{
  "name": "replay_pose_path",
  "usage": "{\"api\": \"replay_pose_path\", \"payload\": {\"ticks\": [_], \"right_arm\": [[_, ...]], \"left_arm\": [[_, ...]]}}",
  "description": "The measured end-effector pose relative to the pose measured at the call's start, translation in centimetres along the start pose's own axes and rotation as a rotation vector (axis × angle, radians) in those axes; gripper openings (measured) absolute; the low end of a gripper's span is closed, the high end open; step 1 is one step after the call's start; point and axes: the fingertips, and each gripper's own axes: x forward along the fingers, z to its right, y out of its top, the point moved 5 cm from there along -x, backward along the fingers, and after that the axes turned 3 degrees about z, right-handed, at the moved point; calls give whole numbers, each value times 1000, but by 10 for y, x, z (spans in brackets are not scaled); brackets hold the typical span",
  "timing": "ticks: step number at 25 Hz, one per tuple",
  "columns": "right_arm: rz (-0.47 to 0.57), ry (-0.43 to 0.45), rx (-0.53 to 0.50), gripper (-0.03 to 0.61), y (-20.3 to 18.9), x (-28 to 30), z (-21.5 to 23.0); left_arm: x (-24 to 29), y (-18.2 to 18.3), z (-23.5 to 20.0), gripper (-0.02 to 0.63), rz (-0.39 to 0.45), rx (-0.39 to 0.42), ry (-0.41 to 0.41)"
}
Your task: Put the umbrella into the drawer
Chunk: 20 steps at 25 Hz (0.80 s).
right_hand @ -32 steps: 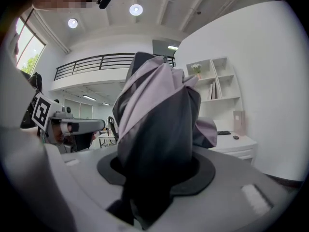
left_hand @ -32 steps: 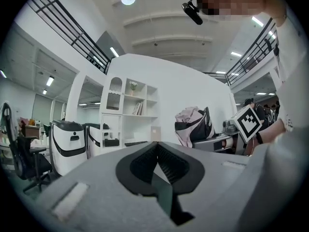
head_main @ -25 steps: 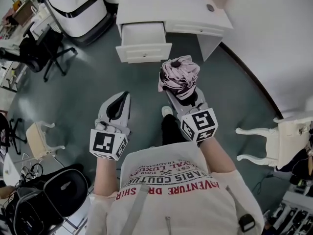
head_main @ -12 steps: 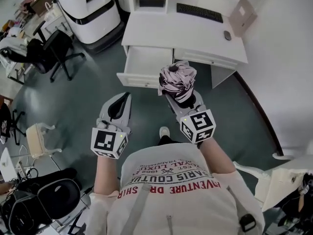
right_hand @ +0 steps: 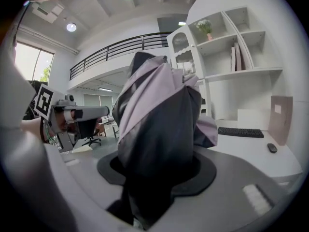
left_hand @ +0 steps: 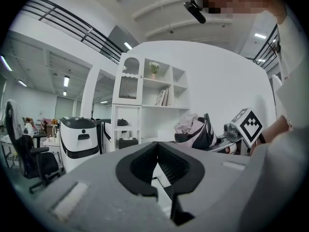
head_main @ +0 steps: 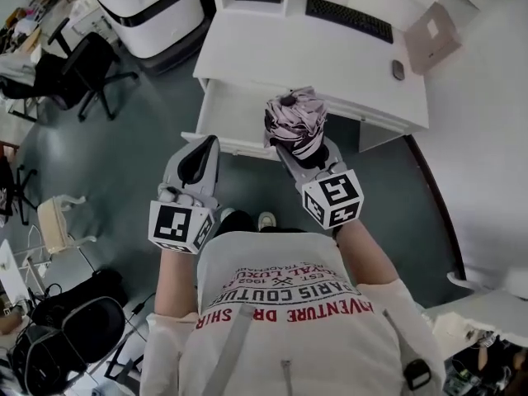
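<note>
Head view, looking steeply down: a person in a white printed shirt (head_main: pixel 285 304) is standing in front of a white desk (head_main: pixel 272 52), holding a gripper in each hand. The right gripper (head_main: pixel 300 150) is pointing up and forward, and its jaws are clamping a folded umbrella (head_main: pixel 294 120) by its lower part. The umbrella's pink and black fabric is bunching out above the jaws. It is hanging in the air over the front edge of an open drawer (head_main: pixel 224 145), which is pulled out from the desk's left side. The umbrella is not touching the drawer. The left gripper (head_main: pixel 198 157) is hovering beside it, over the grey floor just short of the drawer front.

Right gripper view: the umbrella (right_hand: pixel 157 124) is filling the space between the jaws, gripped firmly on both sides.

Left gripper view: the left gripper's (left_hand: pixel 157 148) dark finger pads are meeting at their tips, holding nothing.

A keyboard (head_main: pixel 348 19) and a mouse (head_main: pixel 398 70) are lying on the desk.
</note>
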Motion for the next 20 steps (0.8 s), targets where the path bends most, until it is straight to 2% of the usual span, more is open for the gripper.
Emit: {"api": "replay_pose_path", "payload": {"ticks": [4, 9, 14, 17, 20], "right_arm": [[-64, 23, 7, 202, -14, 37, 17], [-149, 48, -9, 202, -33, 93, 28], [-281, 117, -38, 202, -67, 157, 32], [-399, 191, -49, 202, -109, 224, 47], [-525, 299, -56, 202, -181, 328, 76]], "left_arm": [[30, -8, -18, 6, -7, -10, -9], [67, -30, -52, 8, -8, -43, -73], [93, -64, -86, 8, -42, -40, -131], [125, -102, -126, 8, -79, -106, -116], [179, -173, -189, 8, -136, -136, -80]]}}
